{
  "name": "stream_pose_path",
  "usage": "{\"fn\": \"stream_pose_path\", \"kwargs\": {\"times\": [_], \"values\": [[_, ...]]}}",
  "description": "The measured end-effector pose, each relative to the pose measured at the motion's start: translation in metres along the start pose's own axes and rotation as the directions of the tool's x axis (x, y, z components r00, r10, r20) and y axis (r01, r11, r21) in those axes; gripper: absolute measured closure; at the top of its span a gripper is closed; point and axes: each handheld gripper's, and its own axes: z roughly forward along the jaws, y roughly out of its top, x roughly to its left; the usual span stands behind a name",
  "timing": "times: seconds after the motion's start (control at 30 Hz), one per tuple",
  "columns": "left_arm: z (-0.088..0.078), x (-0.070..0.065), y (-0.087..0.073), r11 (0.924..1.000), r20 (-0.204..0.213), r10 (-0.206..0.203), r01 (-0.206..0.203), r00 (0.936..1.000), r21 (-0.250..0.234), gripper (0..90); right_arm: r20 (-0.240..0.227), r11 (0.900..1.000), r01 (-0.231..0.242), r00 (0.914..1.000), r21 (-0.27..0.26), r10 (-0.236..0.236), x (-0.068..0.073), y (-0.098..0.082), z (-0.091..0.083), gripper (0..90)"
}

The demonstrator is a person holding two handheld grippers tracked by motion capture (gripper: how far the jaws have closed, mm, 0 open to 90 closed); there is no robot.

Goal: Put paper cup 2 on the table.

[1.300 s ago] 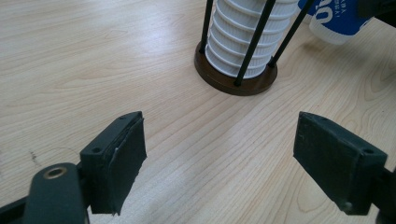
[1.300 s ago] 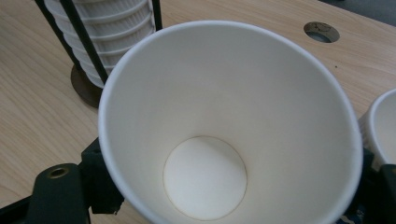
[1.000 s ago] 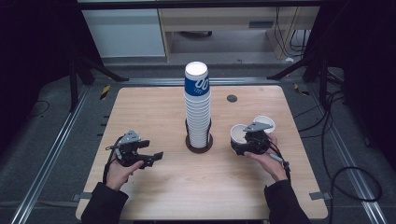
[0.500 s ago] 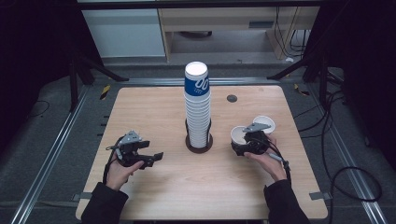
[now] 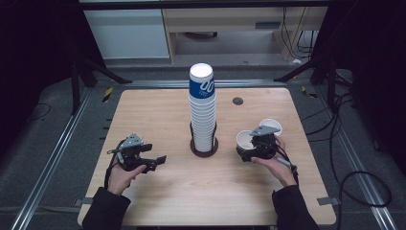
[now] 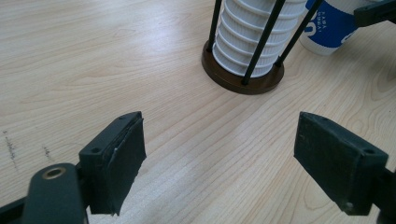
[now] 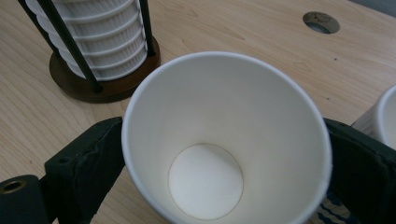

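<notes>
The wooden table (image 5: 163,196) runs off the bottom edge of the high view, where the person's sleeves are cut off too. The tall stack of paper cups (image 5: 202,115) stands in a rod holder at the centre of that view; in both gripper views its top is cut off by the upper edge, leaving just the ribbed lower rims and the dark round base (image 7: 105,88).

In the right gripper view, the open paper cup (image 7: 229,140) takes up the middle and lower frame. Its wall hides most of the two black jaws and the pads' faces, so whether they touch it is hard to make out. The right gripper (image 5: 257,145) has just been opening, with the cup between its jaws, one jaw on each side, and it stands upright on the table. A second cup (image 5: 271,126) is just beyond it, cut by the right edge in the right gripper view.

At lower left of the high view, the left gripper (image 5: 152,162) is spread wide and holds nothing, with bare wood between its jaws.
</notes>
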Motion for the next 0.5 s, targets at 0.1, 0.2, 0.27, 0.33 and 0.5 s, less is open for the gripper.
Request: {"fn": "stream_pose_path", "kwargs": {"times": [0.1, 0.2, 0.27, 0.33, 0.5], "values": [[-0.001, 0.000, 0.000, 1.0000, 0.000, 0.003, -0.003, 1.0000, -0.002, 15.9, 0.017, 1.000, -0.001, 0.9999, -0.018, 0.001, 0.000, 0.001, -0.006, 4.1], [-0.002, 0.001, 0.000, 1.0000, -0.002, 0.001, -0.001, 1.0000, -0.002, 15.8, 0.024, 0.999, -0.013, 0.9996, -0.045, 0.014, -0.001, 0.003, -0.014, 3.8], [-0.002, 0.001, 0.000, 1.0000, -0.004, -0.003, 0.003, 1.0000, -0.006, 15.7, 0.027, 0.998, -0.018, 0.9994, -0.068, 0.020, -0.001, 0.004, -0.020, 3.8], [-0.004, 0.003, 0.001, 1.0000, -0.007, -0.005, 0.005, 1.0000, -0.007, 15.7, 0.022, 0.996, -0.023, 0.9994, -0.087, 0.025, -0.001, 0.007, -0.026, 3.6], [-0.006, 0.006, 0.000, 0.9999, -0.016, -0.010, 0.010, 0.9998, -0.012, 15.6, 0.008, 0.991, -0.012, 0.9999, -0.131, 0.013, 0.002, 0.013, -0.042, 3.3]]}}
